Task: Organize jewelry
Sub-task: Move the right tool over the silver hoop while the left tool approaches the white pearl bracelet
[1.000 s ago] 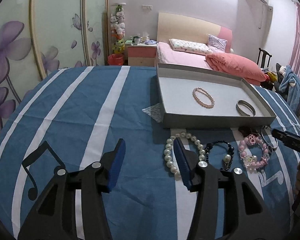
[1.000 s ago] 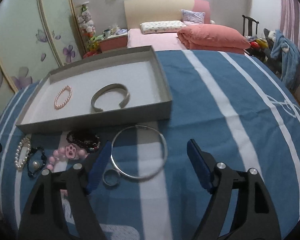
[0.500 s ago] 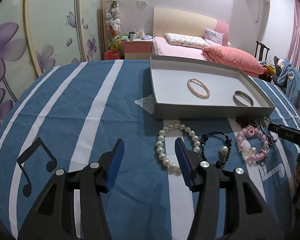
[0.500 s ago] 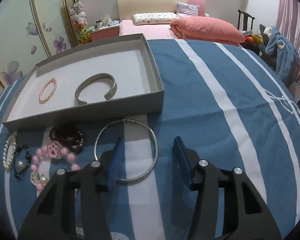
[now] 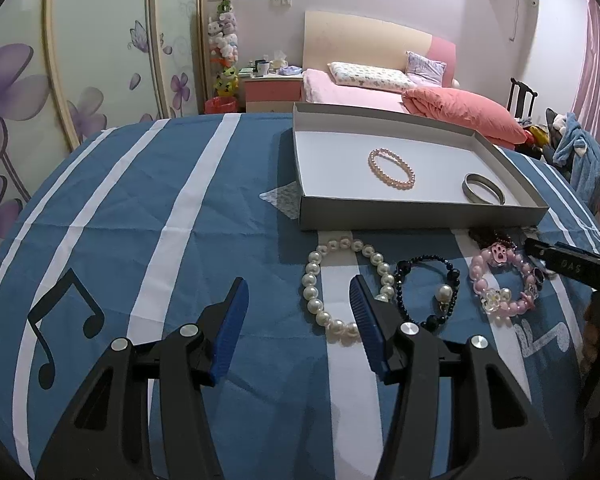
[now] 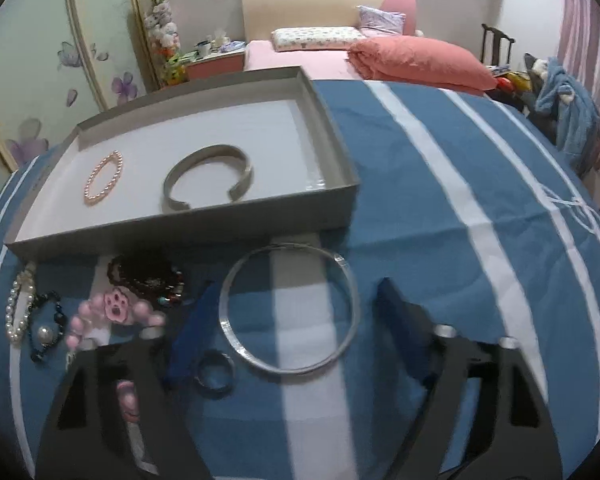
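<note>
Your right gripper [image 6: 296,320] is wide open and holds nothing. The silver hoop [image 6: 290,310] lies flat on the blue striped cloth [image 6: 420,200] between its fingers; whether either finger touches it cannot be told, as this view is blurred. A small ring [image 6: 216,374] lies just beside the left finger.

Your left gripper [image 5: 298,316] is also wide open and empty. Its right finger overlaps the pearl bracelet [image 5: 320,288] in view; contact cannot be confirmed. To the right follow the black bracelet [image 5: 430,290] and the pink bracelet [image 5: 500,280], then a dark bead bracelet [image 6: 148,278] near the tray [image 5: 420,214].

Inside the tray lie a peach bracelet [image 5: 391,168] and a grey cuff [image 5: 483,189], well apart.
</note>
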Available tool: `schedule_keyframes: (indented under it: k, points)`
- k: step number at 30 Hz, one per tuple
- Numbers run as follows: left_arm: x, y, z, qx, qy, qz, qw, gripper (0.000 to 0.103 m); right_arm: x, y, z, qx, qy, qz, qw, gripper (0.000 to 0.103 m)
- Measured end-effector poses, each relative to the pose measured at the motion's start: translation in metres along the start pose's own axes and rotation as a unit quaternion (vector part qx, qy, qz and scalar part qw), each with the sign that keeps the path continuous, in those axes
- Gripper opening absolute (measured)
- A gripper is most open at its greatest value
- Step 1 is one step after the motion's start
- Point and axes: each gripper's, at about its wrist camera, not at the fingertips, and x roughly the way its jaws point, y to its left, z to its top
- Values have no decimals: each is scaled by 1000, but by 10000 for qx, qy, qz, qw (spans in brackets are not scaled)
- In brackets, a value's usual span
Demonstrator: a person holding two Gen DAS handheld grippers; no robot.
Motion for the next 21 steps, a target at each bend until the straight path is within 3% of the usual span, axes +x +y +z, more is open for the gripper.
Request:
schedule_keyframes:
  k: [8, 10, 21]
  points:
    - [3, -1, -3, 54, 70, -43, 10000, 54, -6, -18, -11, 32, -16, -18, 10000, 67]
    - [4, -3, -3, 87, 85, -51, 9999, 54, -5, -18, -11, 12, -3, -30, 10000, 73]
    - [25, -9, 5, 190, 382, 28, 9991, 54, -4, -14, -12, -99, 13, -43, 9999, 69]
